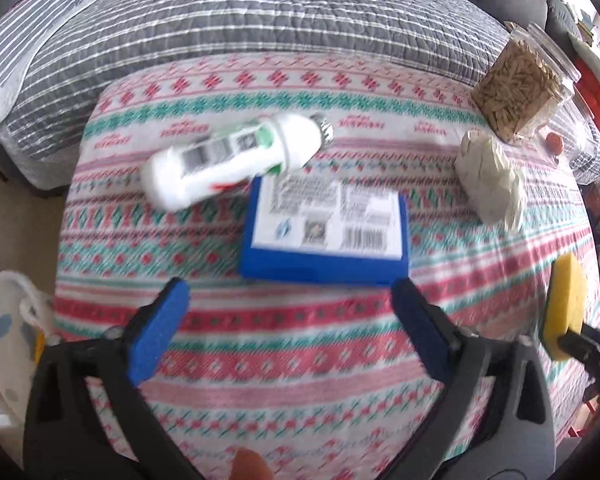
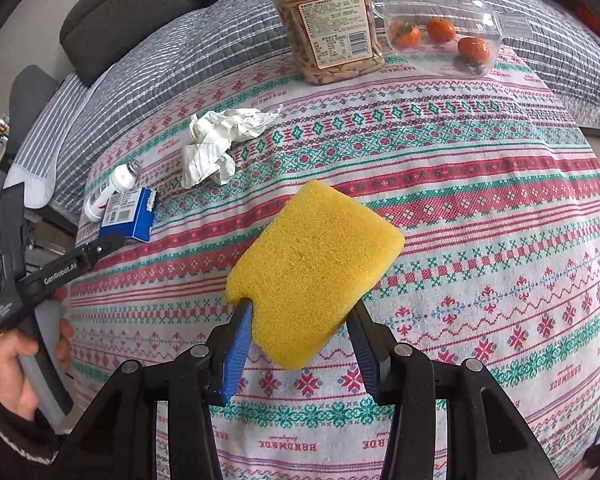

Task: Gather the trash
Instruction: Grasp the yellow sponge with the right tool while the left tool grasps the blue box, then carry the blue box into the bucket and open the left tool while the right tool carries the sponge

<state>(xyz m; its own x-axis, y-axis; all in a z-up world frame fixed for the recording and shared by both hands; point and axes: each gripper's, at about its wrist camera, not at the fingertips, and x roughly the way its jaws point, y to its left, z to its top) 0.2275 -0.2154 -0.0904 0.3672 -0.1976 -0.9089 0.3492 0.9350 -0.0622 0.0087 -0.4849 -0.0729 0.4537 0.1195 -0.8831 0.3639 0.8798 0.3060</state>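
Observation:
On the patterned tablecloth point(image 1: 300, 360) lie a blue box point(image 1: 324, 232) with a white label, a white bottle point(image 1: 236, 160) on its side just behind it, and crumpled white paper point(image 1: 490, 178) to the right. My left gripper point(image 1: 288, 332) is open and empty, just short of the blue box. My right gripper point(image 2: 300, 344) is shut on a yellow sponge point(image 2: 312, 276) and holds it above the cloth. The sponge also shows at the right edge of the left wrist view point(image 1: 562, 308). In the right wrist view the paper point(image 2: 220, 144), box point(image 2: 130, 216) and bottle point(image 2: 110, 190) lie far left.
A clear jar of brown snacks point(image 2: 332, 20) and a clear plastic container of small oranges point(image 2: 440, 36) stand at the table's far side. A grey striped quilt point(image 1: 260, 28) covers the sofa behind. A white bin point(image 1: 8, 340) sits low at the left.

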